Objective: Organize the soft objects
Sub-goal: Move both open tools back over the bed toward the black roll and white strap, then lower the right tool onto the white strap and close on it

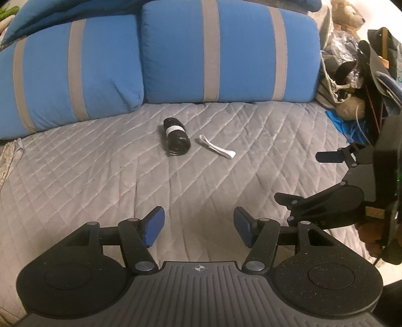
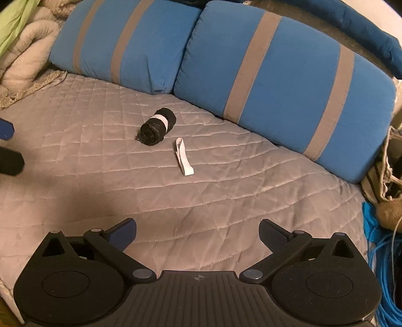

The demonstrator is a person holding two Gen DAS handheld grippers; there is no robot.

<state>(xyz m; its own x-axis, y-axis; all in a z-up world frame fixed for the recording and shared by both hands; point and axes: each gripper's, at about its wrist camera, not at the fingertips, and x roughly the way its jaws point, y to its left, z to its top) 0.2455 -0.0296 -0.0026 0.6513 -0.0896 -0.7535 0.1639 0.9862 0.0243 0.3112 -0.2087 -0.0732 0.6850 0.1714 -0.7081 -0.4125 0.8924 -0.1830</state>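
Two blue pillows with grey stripes (image 1: pixel 226 52) (image 2: pixel 284 83) lean side by side at the back of a grey quilted bed cover (image 1: pixel 100 171) (image 2: pixel 226 176). A black rolled bundle with a white band (image 1: pixel 176 137) (image 2: pixel 155 127) lies mid-cover, and a white elastic strip (image 1: pixel 217 150) (image 2: pixel 183 159) lies beside it. My left gripper (image 1: pixel 198 226) hovers open and empty over the near cover. My right gripper (image 2: pixel 197 235) is open wide and empty; it also shows in the left wrist view (image 1: pixel 301 176) at the right.
A bag with a teddy bear (image 1: pixel 349 15), plastic and cords sits right of the pillows. Blue cable (image 2: pixel 382 264) trails at the right edge. A beige blanket (image 2: pixel 22 55) and green cloth lie at the back left. A dark blue cushion (image 2: pixel 364 27) lies behind the pillows.
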